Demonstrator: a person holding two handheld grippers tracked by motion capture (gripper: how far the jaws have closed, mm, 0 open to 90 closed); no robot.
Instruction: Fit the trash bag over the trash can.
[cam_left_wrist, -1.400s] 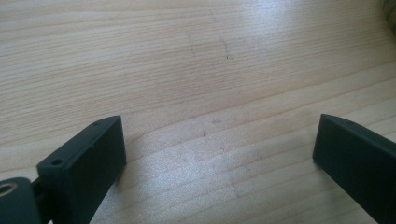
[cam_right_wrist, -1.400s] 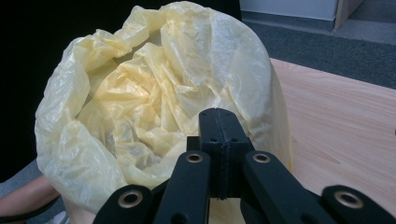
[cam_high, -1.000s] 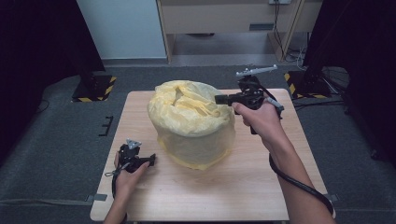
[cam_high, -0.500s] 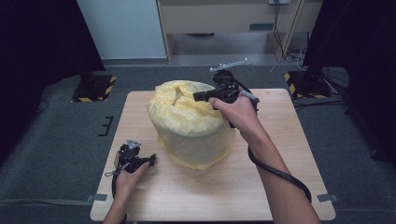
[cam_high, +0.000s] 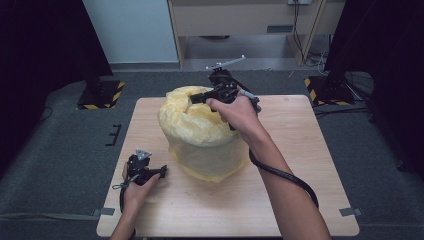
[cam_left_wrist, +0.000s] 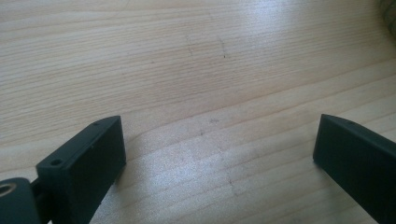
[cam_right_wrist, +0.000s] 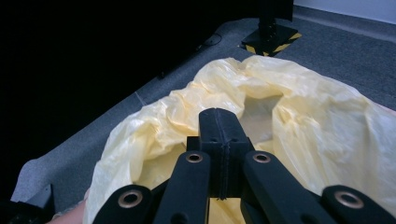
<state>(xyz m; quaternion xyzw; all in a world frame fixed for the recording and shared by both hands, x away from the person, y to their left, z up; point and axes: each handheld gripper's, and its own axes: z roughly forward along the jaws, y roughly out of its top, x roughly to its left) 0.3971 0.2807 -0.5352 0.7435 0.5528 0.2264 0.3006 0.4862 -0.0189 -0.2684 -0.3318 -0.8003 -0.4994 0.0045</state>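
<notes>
A bulky yellow plastic bag (cam_high: 202, 130) lines a round bin standing in the middle of the wooden table (cam_high: 310, 150). My right gripper (cam_high: 193, 99) hovers over the bag's far rim and points left, jaws pressed together. In the right gripper view its shut jaws (cam_right_wrist: 219, 119) sit just above the crumpled bag (cam_right_wrist: 317, 116) and its dark opening, with no plastic visible between them. My left gripper (cam_high: 161, 172) rests low at the table's front left, apart from the bag. Its jaws stand wide open (cam_left_wrist: 219, 154) over bare wood (cam_left_wrist: 187, 70).
The right gripper's black cable (cam_high: 280, 172) trails along the forearm over the table's right half. On the grey floor, stands with yellow-black striped bases (cam_high: 100, 95) (cam_high: 325, 85) flank the table. A wooden cabinet (cam_high: 240, 20) stands behind.
My right gripper has swung from the bag's right side leftward and farther back, over the top rim. The left gripper has stayed put.
</notes>
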